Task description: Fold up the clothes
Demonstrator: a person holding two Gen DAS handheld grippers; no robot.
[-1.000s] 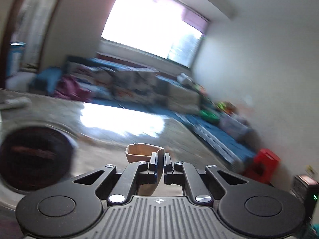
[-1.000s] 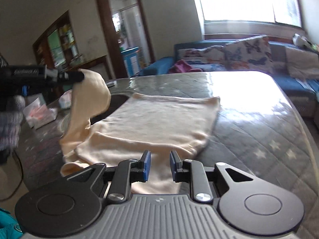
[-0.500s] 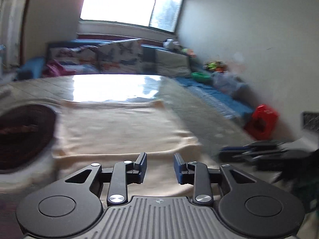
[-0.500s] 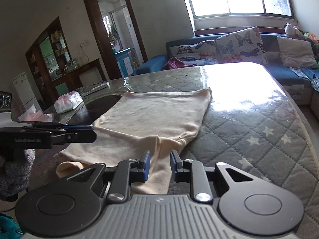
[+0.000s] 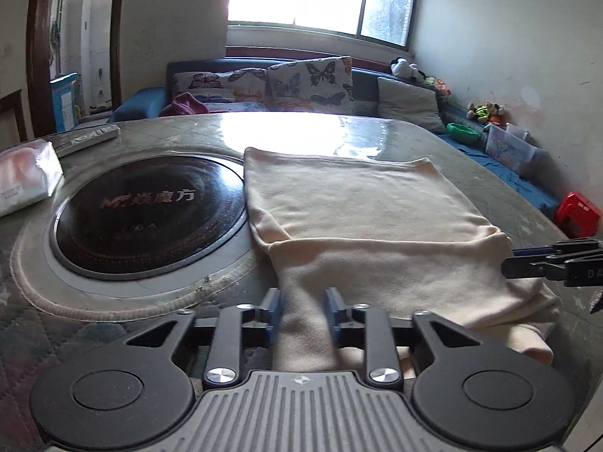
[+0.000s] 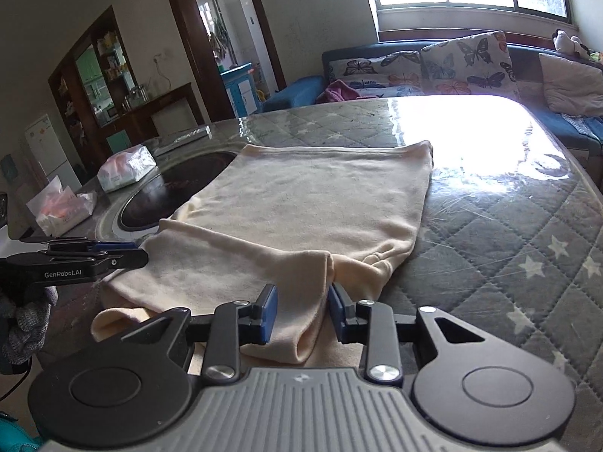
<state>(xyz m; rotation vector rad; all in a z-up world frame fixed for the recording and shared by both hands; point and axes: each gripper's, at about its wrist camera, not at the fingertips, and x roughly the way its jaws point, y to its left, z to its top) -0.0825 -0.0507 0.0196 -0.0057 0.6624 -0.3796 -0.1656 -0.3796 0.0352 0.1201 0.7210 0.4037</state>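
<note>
A cream garment [image 5: 358, 207] [image 6: 301, 196] lies flat on the quilted table [image 6: 508, 226], its near part folded over in a band. My left gripper [image 5: 301, 297] is low at the near edge. Its jaws are closing with a strip of the cloth lying flat between the pads, not visibly pinched. In the right wrist view the left gripper [image 6: 141, 258] shows side-on at the garment's left edge, held by a gloved hand [image 6: 22, 320]. My right gripper [image 6: 301, 293] is at the near right corner, jaws opening around a raised fold of cloth. The left wrist view shows the right gripper [image 5: 507, 265] at the cloth's right edge.
A round black hob [image 5: 150, 214] is set into the table left of the garment, which overlaps its rim. A tissue pack [image 5: 26, 173] and a remote [image 5: 90, 137] lie beyond it. A sofa [image 5: 301, 83] stands behind the table, a red stool [image 5: 576, 213] on the floor at right.
The left gripper let go of the sleeve it held up, and it came down to the garment's near edge. The sleeve now lies folded across the garment. The right jaws stand slightly wider.
</note>
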